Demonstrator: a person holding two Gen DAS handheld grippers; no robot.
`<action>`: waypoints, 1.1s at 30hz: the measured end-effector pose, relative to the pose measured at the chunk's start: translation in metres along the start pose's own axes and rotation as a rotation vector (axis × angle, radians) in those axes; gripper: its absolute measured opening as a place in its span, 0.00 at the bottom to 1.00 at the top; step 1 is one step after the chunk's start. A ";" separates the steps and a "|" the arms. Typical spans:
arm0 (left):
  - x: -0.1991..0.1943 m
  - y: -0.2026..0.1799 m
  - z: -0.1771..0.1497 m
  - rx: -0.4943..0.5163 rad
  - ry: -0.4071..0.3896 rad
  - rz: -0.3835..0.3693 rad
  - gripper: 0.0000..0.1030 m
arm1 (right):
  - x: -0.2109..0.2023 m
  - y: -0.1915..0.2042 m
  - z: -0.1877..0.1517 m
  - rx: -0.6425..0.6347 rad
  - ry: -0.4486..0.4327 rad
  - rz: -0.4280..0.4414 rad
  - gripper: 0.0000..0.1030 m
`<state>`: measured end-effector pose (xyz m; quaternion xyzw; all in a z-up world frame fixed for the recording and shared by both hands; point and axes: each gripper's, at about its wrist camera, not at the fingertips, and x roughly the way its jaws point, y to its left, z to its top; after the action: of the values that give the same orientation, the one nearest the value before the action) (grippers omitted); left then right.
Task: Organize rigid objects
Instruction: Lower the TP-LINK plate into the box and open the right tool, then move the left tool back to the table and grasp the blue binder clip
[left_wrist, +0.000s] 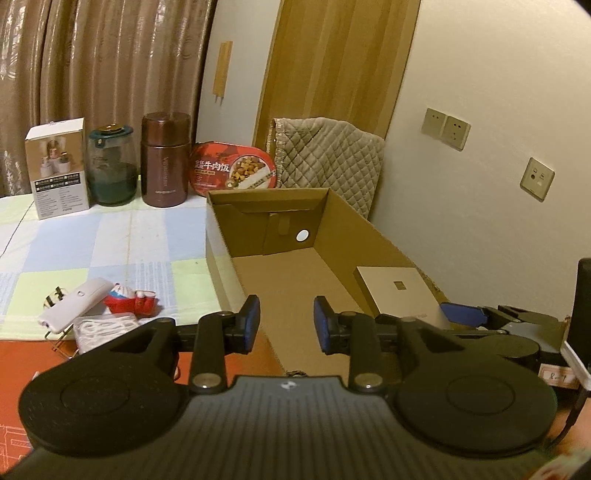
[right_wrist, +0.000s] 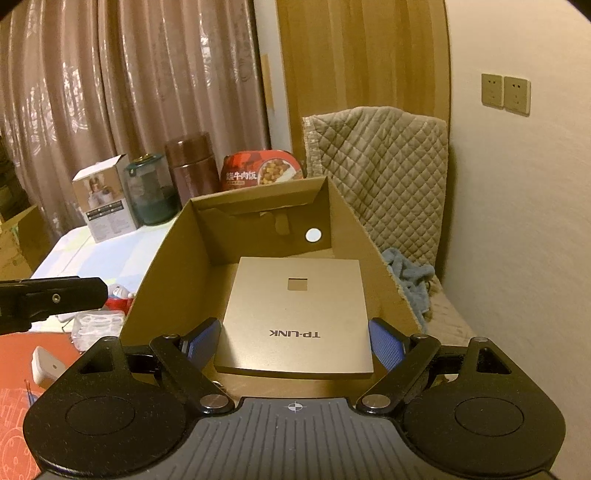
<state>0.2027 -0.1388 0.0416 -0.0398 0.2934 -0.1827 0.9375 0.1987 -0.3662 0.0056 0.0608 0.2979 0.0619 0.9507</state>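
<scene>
**Flat box is in the carton; loose items lie left of the left claw**

Right gripper (right_wrist: 291, 343): spread wide, blue pads against the two side edges of the TP-LINK box (right_wrist: 295, 306). Reads as a wide pinch, not a release. The box lies flat and low inside the open carton (left_wrist: 218, 240), at the near right, logo end toward the claw. Its far end points at the carton's back wall.

Left gripper (left_wrist: 286, 321): pads nearly together with a small gap between them, nothing in it. It hovers over the carton's near left corner.

Key relation: the remaining small items sit on the checked tablecloth (left_wrist: 110, 240), outside the carton and to the left of the left claw. The left hand is clearly nearer; the right is occupied and on the far side of the carton wall.
- white handheld device (left_wrist: 75, 302): smooth plastic, rounded oblong. Its long axis runs diagonally, near-left to far-right, so my guess is the claw needs to turn to close across the short width.
- red figurine (left_wrist: 129, 301): glossy, lumpy, just beside the device. Hard to grip square.
- clear bag of white cord (left_wrist: 103, 328): soft, touching both. Probably not a target.

Back row, well apart from both claws:
- white product box (left_wrist: 57, 166)
- green-tinted jar (left_wrist: 110, 166)
- brown metal flask (left_wrist: 166, 162)
- oval meal tub (left_wrist: 234, 166), leaning behind the carton

Carton is plain corrugated card with thin walls that likely flex if bumped.
</scene>
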 end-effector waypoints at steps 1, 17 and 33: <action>-0.001 0.001 -0.001 0.000 -0.001 0.003 0.26 | 0.000 0.001 0.000 -0.003 0.000 -0.001 0.81; -0.028 0.027 -0.008 -0.023 -0.006 0.059 0.29 | -0.010 0.032 0.005 -0.050 -0.042 0.026 0.81; -0.080 0.092 -0.027 -0.054 -0.022 0.193 0.31 | -0.017 0.084 0.007 -0.105 -0.129 0.117 0.81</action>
<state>0.1561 -0.0226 0.0459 -0.0387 0.2902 -0.0831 0.9526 0.1820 -0.2864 0.0337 0.0319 0.2282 0.1287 0.9645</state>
